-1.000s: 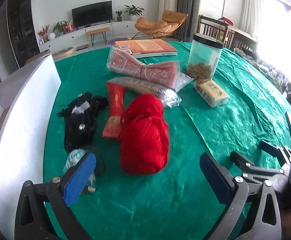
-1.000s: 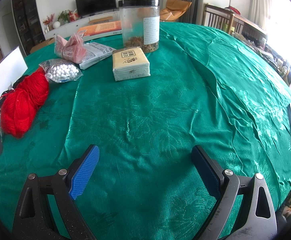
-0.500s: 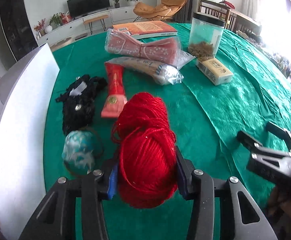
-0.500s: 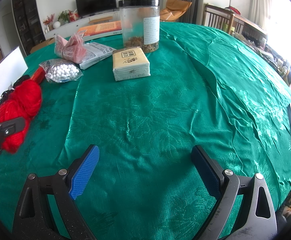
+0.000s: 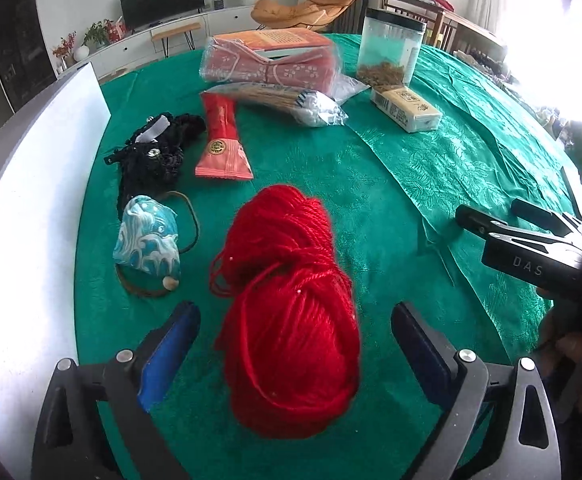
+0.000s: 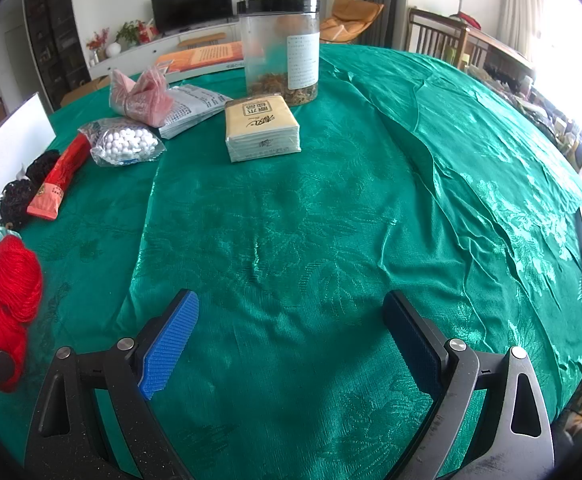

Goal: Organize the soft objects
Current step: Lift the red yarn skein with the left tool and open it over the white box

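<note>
here the table (image 5: 431, 184), draped in a green cloth, carries everything, and a white board (image 5: 31, 240) stands along its left edge. the red yarn (image 5: 291, 320), the biggest soft thing nearby, lies on the cloth between the pads of the left claw (image 5: 295, 344), which stands wide, its fingers clear of the wool on both sides. judging from this, the step in hand is either setting the yarn down or taking hold of it; i cannot tell which. if it is a grasp, close on the fat lower lobe of the skein, not the loose loops at its left, which would likely slip free or trail. squeeze gently, since wool gives way and a hard pinch only flattens it. the right claw (image 6: 291, 340) hangs wide over bare cloth, holding nothing, well apart from the yarn, and it could steady the skein if it rolls. to the left of the yarn sit a black lace bundle (image 5: 151, 160), then a blue patterned pouch (image 5: 147, 240) with a thin cord, both soft and probably next in line. keep the yarn from dragging over that cord. the red packet (image 5: 223, 140) just beyond looks like wrapped goods, not clearly part of the sorting.
</note>
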Demonstrator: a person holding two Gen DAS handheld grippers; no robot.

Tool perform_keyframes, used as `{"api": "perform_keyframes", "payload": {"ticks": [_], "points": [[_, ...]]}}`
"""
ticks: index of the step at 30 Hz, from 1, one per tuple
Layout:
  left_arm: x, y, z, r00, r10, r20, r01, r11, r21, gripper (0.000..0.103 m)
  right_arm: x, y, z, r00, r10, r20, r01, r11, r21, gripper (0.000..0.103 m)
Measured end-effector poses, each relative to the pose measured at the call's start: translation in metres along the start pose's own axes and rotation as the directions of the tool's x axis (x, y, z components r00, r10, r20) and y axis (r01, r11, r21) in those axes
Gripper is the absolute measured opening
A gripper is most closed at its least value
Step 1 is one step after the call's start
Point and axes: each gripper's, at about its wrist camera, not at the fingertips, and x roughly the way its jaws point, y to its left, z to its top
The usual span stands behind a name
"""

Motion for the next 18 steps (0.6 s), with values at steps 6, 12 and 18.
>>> {"api": "perform_keyframes", "payload": {"ticks": [6, 12, 18], "points": [[0.002, -0.006, 0.001, 1.000, 0.017, 0.016, -0.017, 1.000, 0.004, 0.096, -0.013, -0.044, 0.033, 0.978, 0.202, 0.057, -0.210, 0.955, 0.208, 0.093], [0.010, 0.008, 0.004, 1.000, -0.006, -0.022, 0.004, 0.997, -0.071, 0.074, 0.032, -0.010, 0.118, 0.988, 0.130, -0.087, -0.133, 0.991, -0.034, 0.093], [0.005, 0.016, 0.003, 0.999, -0.039, -0.021, 0.036, 0.993, -0.109, 0.047, 0.082, 0.004, 0.137, 0.979, 0.112, -0.168, -0.126, 0.989, -0.076, 0.077]]}}
